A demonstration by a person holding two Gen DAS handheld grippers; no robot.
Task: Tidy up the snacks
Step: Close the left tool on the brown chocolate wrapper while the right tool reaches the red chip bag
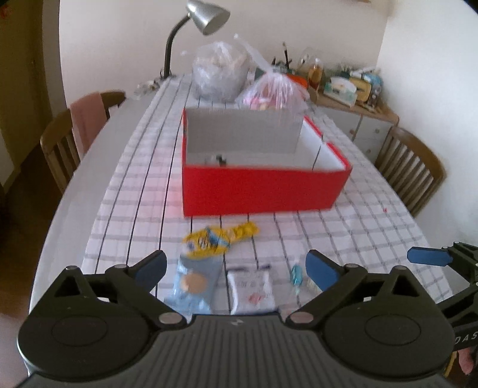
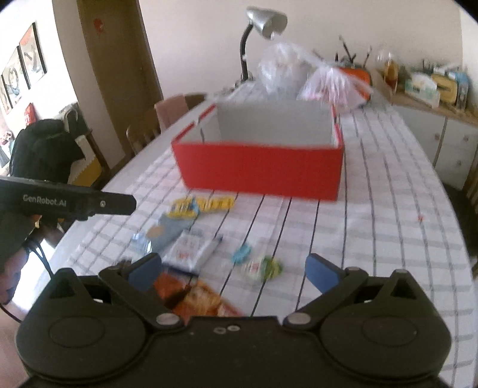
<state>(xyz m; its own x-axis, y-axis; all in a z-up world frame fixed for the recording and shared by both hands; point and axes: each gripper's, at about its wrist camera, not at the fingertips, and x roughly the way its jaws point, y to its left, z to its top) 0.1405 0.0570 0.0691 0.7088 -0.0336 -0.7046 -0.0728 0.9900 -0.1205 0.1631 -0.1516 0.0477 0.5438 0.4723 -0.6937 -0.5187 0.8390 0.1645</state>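
A red box (image 1: 263, 191) with a white inside and a divider stands mid-table, also seen in the right wrist view (image 2: 260, 170). In front of it lie loose snacks: a yellow packet (image 1: 219, 237), a light blue packet (image 1: 194, 283), a white packet (image 1: 251, 288) and a small teal candy (image 1: 296, 274). My left gripper (image 1: 236, 267) hovers open over the blue and white packets, touching nothing. My right gripper (image 2: 234, 270) is open above an orange packet (image 2: 194, 294) and a green-and-white candy (image 2: 264, 267), with nothing between its pads. Both views are blurred.
Two tied plastic bags (image 1: 221, 71) and a desk lamp (image 1: 206, 15) stand behind the box. Wooden chairs (image 1: 415, 173) flank the checked tablecloth (image 1: 358, 226). A cluttered sideboard (image 2: 430, 89) is at the back right. The left gripper's body (image 2: 74, 203) and a hand show at the left.
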